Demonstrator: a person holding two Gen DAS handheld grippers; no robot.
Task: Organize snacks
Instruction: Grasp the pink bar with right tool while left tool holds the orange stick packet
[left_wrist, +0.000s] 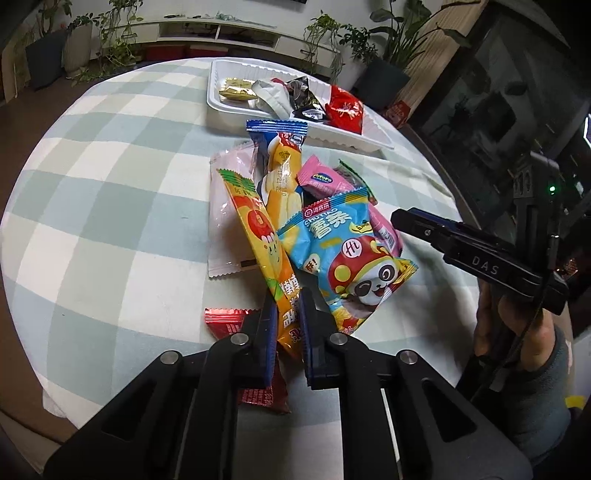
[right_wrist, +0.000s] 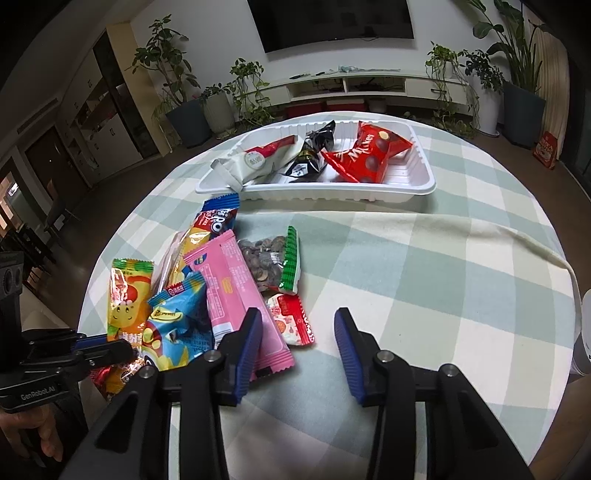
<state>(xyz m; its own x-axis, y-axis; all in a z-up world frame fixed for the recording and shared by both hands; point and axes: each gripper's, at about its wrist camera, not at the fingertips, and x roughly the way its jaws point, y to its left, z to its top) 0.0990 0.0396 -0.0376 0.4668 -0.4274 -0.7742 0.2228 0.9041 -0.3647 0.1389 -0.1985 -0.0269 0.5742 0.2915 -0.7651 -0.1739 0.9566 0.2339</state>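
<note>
My left gripper is shut on the near end of a long orange snack packet, which lies on the pile of snacks. The packet also shows in the right wrist view. A blue panda chips bag lies right of it. A white tray at the far side holds a gold packet, a white packet, a black packet and a red packet. My right gripper is open and empty, over a pink packet and a small red packet.
A round table with a green checked cloth carries everything. A blue-topped yellow packet, a pale pink packet, a green-edged nut bag and a red foil packet lie in the pile. Potted plants and a low TV shelf stand behind.
</note>
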